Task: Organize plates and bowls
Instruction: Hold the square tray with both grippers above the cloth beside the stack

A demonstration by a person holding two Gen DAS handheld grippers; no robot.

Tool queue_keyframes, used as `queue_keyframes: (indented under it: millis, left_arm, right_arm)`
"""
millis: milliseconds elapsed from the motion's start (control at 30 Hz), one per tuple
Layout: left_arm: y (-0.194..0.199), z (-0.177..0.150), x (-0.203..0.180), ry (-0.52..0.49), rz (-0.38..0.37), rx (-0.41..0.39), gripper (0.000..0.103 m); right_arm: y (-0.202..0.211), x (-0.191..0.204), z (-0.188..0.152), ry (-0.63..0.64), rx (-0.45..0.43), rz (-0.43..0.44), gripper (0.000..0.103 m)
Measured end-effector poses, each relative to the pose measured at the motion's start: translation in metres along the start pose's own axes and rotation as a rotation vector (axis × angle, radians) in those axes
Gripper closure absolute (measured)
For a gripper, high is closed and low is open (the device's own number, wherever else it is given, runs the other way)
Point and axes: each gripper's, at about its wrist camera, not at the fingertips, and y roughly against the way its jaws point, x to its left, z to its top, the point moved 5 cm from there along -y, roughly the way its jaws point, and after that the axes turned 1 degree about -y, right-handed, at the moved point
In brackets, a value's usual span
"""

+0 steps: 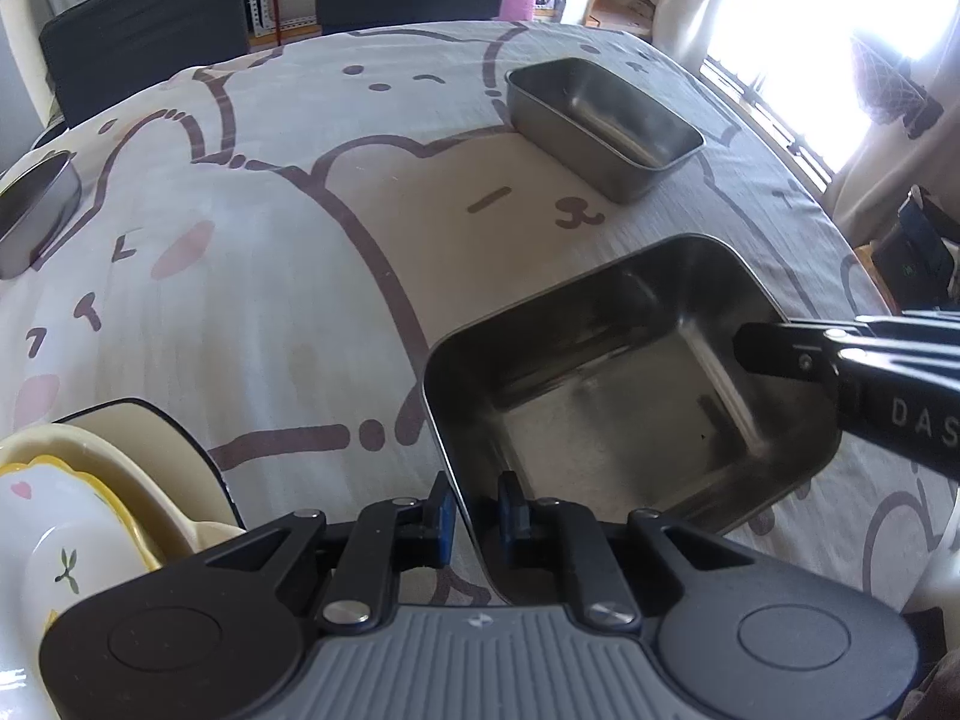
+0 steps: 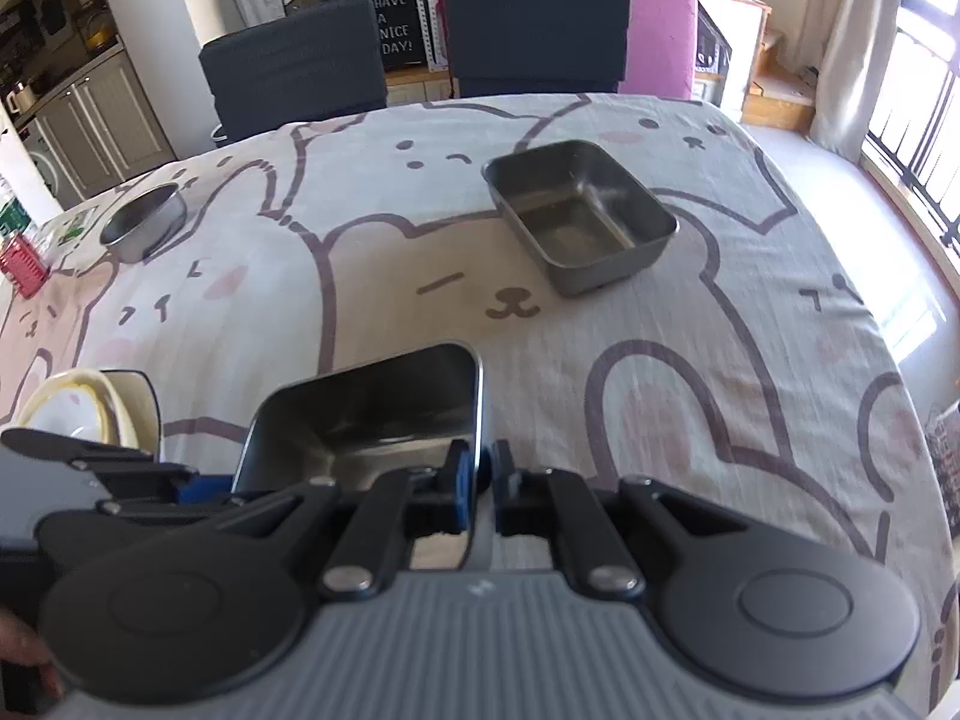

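A square steel tray point(image 1: 624, 384) is held between both grippers just above the bear-print tablecloth. My left gripper point(image 1: 477, 507) is shut on its near-left wall. My right gripper point(image 2: 480, 474) is shut on its right wall; it also shows in the left wrist view point(image 1: 774, 354). The held tray shows in the right wrist view point(image 2: 366, 414). A second square steel tray point(image 1: 600, 120) point(image 2: 579, 213) sits further back on the table. A round steel bowl point(image 1: 36, 210) point(image 2: 144, 228) sits at the far left. Stacked ceramic bowls point(image 1: 78, 510) point(image 2: 90, 408) stand at the near left.
Two dark chairs point(image 2: 294, 60) and a pink-covered one point(image 2: 657, 42) stand behind the table. A red basket point(image 2: 21, 264) sits at the table's left edge. A bright window point(image 1: 810, 6) and curtain are on the right. The tablecloth point(image 2: 690, 360) covers the whole table.
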Motion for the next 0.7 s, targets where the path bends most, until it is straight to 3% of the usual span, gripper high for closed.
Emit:
queue_keyframes:
  millis: [700]
  left_arm:
    - [-0.008, -0.001, -0.005, -0.046, -0.017, 0.025, 0.087]
  right_arm:
    - [-0.022, -0.009, -0.003, -0.004, 0.075, -0.006, 0.1]
